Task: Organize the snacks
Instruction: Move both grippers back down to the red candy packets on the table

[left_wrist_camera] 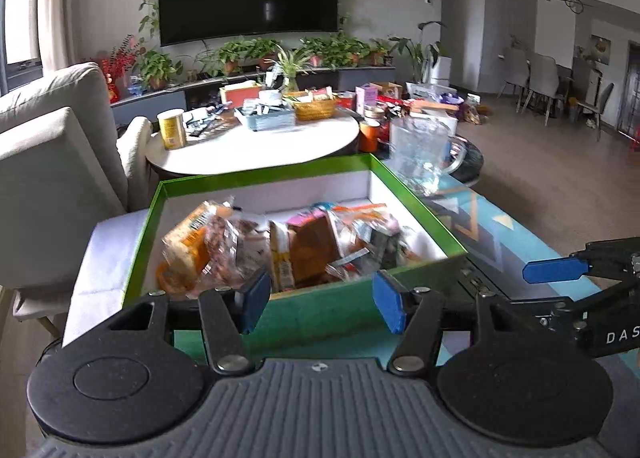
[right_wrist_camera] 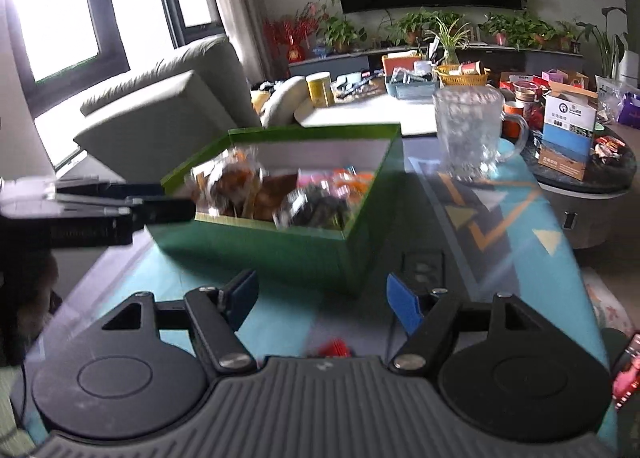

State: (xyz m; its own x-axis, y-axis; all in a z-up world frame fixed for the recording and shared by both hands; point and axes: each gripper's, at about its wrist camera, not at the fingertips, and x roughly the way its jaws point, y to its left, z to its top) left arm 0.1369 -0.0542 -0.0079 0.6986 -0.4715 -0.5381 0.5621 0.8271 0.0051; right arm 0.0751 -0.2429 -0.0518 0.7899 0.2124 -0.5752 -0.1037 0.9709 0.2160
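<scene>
A green box with a white lining stands on the patterned table and holds several snack packets. My left gripper is open just short of the box's near wall, nothing between its blue pads. The right gripper's blue pad shows at the right edge of the left wrist view. In the right wrist view the same green box sits ahead and slightly left, snack packets inside. My right gripper is open and empty above the table. The left gripper's finger reaches in from the left.
A clear glass mug stands on the table right of the box. A small red item lies just under my right gripper, and a red packet at the right edge. Behind are a cluttered round table and a grey sofa.
</scene>
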